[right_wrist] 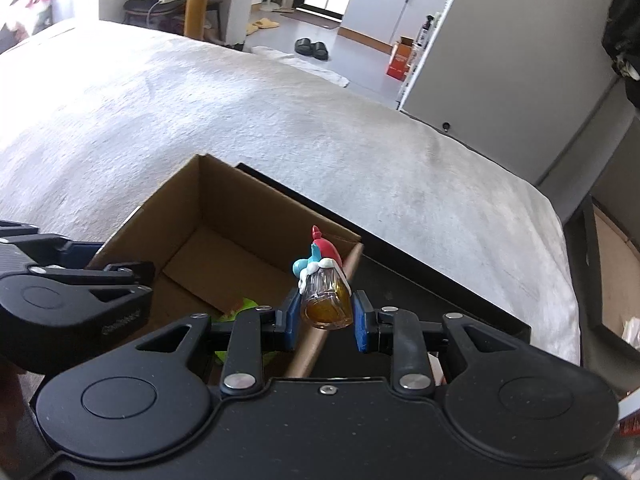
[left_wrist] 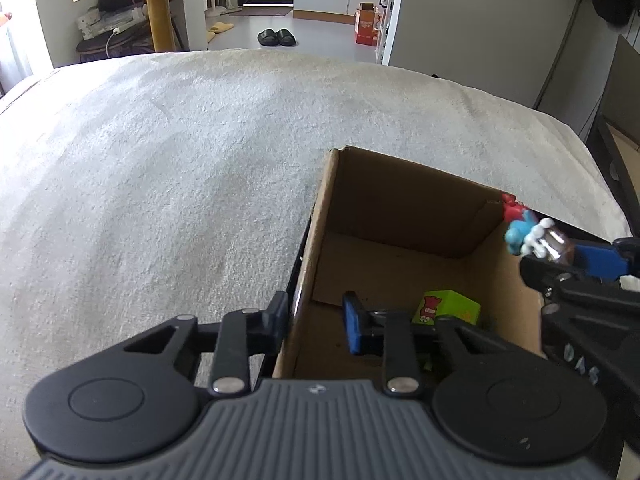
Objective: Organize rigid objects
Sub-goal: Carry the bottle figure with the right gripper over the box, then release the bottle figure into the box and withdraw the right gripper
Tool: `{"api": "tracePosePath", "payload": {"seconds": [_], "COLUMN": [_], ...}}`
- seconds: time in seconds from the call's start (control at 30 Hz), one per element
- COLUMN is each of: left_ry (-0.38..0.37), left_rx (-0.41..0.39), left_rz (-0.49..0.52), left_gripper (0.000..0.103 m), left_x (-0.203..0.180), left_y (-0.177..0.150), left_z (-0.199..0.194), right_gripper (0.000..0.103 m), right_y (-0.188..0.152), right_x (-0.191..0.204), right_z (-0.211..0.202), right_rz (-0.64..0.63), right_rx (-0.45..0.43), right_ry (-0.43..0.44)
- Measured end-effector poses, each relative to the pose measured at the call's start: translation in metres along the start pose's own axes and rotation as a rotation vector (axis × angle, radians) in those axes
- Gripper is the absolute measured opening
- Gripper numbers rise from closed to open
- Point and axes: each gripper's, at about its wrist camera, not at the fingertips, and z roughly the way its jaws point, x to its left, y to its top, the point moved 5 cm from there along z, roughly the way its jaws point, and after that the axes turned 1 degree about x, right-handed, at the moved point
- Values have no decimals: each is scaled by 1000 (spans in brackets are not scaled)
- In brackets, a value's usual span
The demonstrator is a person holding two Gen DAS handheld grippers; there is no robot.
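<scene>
**Right claw grips a small bottle over the box edge**

While the cardboard box [right_wrist: 208, 216] sits open on the pale blanket [right_wrist: 200, 112], the right claw [right_wrist: 326, 324] holds a small clear bottle [right_wrist: 326, 304] of amber liquid between its blue pads [right_wrist: 362, 328]. Its jaws are nearly closed, pressed on the bottle's two sides. A red, white and blue figure cap [right_wrist: 320, 254] tops the bottle and points away from the camera. The bottle hangs just above the right wall of the box, near the front corner.

From the left wrist view, the left claw [left_wrist: 316, 320] straddles the left wall of the box [left_wrist: 316, 248]: one finger [left_wrist: 278, 314] lies outside the wall and the blue pad [left_wrist: 353, 326] of the other is inside. A clear gap shows between that inner pad and the cardboard, so whether the wall is clamped cannot be told. A green cube [left_wrist: 448, 307] with a red bear print lies on the box floor, just right of the inner pad. At the right edge of this view, the other claw [left_wrist: 568, 256] and its bottle [left_wrist: 552, 242] appear over the far right wall.
</scene>
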Motion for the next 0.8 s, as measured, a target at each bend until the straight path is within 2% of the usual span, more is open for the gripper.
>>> {"api": "tracePosePath", "payload": {"seconds": [0.33, 0.5, 0.67, 0.73, 0.8], "left_ry": [-16, -16, -22, -22, -20], "left_rx": [3, 4, 9, 9, 10], "left_rz": [-29, -46, -48, -45, -44], "left_gripper": [23, 13, 12, 12, 12], "left_x": [6, 12, 15, 14, 14], "left_y": [-1, -2, -3, -4, -4], "left_z": [6, 9, 10, 9, 9], "right_gripper": [27, 28, 29, 30, 36], "right_y": [9, 12, 13, 13, 12], "right_x": [12, 17, 23, 23, 23], "right_z": [8, 9, 8, 8, 6], "right_rz": [-59, -69, -81, -86, -85], "right_rx": [-10, -30, -35, -31, -32], "right_ry": [10, 22, 23, 20, 18]}}
